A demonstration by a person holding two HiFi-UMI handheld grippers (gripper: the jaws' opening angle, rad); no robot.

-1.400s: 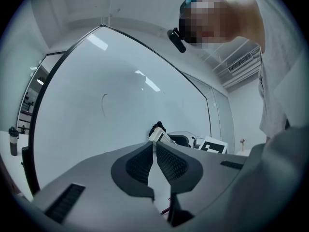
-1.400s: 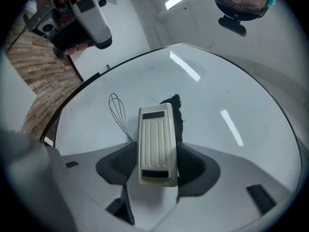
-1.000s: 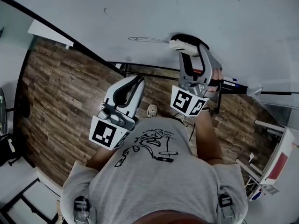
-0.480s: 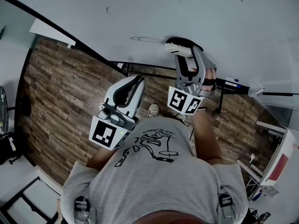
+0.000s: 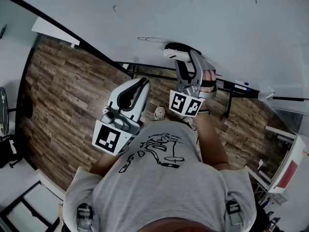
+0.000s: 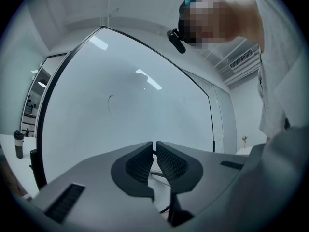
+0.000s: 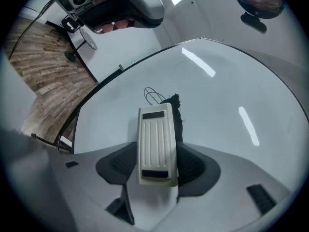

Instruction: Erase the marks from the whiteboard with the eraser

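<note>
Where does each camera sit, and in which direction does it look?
Head view: on the person's head, looking steeply down at the whiteboard, left hand-held gripper, right hand-held gripper, shirt and right forearm.
Left gripper view: on the left hand-held gripper, looking along its shut, empty jaws at the whiteboard; shirt at right.
Right gripper view: on the right hand-held gripper, looking along jaws clamped on the eraser toward the marks.
Shared: whiteboard in all; eraser in head and right gripper views.

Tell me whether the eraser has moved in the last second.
Yes. The eraser slid left along the whiteboard, closer to the looped mark.
</note>
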